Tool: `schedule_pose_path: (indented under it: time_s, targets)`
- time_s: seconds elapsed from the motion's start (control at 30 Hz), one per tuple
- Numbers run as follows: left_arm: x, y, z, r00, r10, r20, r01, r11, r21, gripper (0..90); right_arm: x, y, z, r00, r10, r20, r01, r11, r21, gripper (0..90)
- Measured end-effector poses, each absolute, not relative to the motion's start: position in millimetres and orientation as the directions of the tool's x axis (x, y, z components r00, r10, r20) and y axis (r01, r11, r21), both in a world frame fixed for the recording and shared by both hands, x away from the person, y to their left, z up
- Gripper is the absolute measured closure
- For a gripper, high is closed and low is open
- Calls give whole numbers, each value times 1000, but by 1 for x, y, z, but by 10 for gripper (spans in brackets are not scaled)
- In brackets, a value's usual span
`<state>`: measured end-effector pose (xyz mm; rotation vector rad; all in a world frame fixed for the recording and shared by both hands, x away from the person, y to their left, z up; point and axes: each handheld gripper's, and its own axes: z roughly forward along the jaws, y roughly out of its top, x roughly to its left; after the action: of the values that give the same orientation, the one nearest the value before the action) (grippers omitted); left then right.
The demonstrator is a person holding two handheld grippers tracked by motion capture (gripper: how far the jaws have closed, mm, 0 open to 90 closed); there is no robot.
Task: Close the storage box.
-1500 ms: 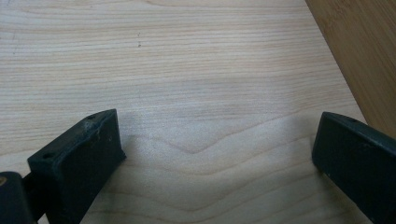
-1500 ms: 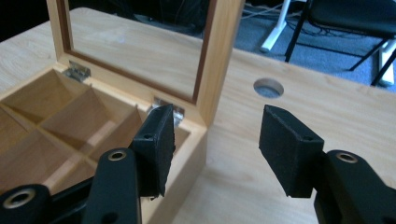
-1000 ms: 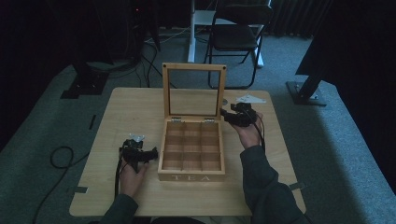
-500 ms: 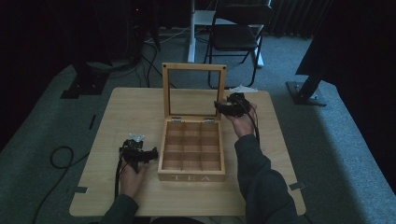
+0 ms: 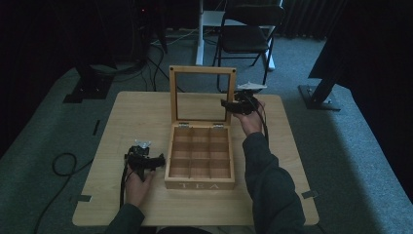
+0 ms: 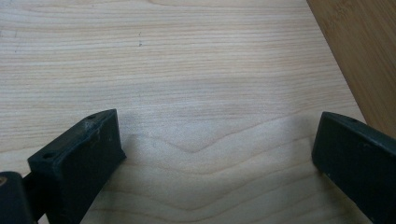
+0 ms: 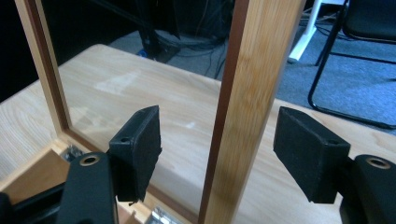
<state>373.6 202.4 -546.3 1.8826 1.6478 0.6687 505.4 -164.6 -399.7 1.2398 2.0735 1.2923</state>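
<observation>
A wooden tea box (image 5: 200, 157) marked TEA sits mid-table with empty compartments. Its glass-paned lid (image 5: 201, 95) stands upright. My right gripper (image 5: 229, 104) is open at the lid's right edge. In the right gripper view the lid's wooden side rail (image 7: 252, 93) rises between the two open jaws, and one pad (image 7: 140, 144) sits on the pane side. My left gripper (image 5: 157, 161) rests low on the table just left of the box, open. Bare table (image 6: 196, 93) lies between its jaws, and the box's side wall (image 6: 364, 51) shows at the right.
The light wooden table (image 5: 126, 122) has bare room left and right of the box. A white object (image 5: 253, 86) lies behind the right hand. A dark chair (image 5: 248, 34) and equipment stands sit on the carpet beyond the table.
The right gripper has moved away from the box's right side, up and back to the lid's right edge, and now straddles its side rail. The left gripper has stayed put.
</observation>
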Motion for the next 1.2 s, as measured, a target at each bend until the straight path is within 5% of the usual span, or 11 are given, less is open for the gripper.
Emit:
schedule_pose_path:
  time_s: [0.3,0.43,1.2]
  targets:
    - [374,202,-546,127,992,14,721,-102,686,16,518,-160,-396,-539,826,166,473,134,870,341]
    - [374,202,-546,126,992,14,721,-102,685,16,516,-163,-396,-525,832,177,474,113,873,418]
    - [374,202,-546,119,993,14,723,-96,684,16,466,-174,-391,-592,799,107,380,160,911,539]
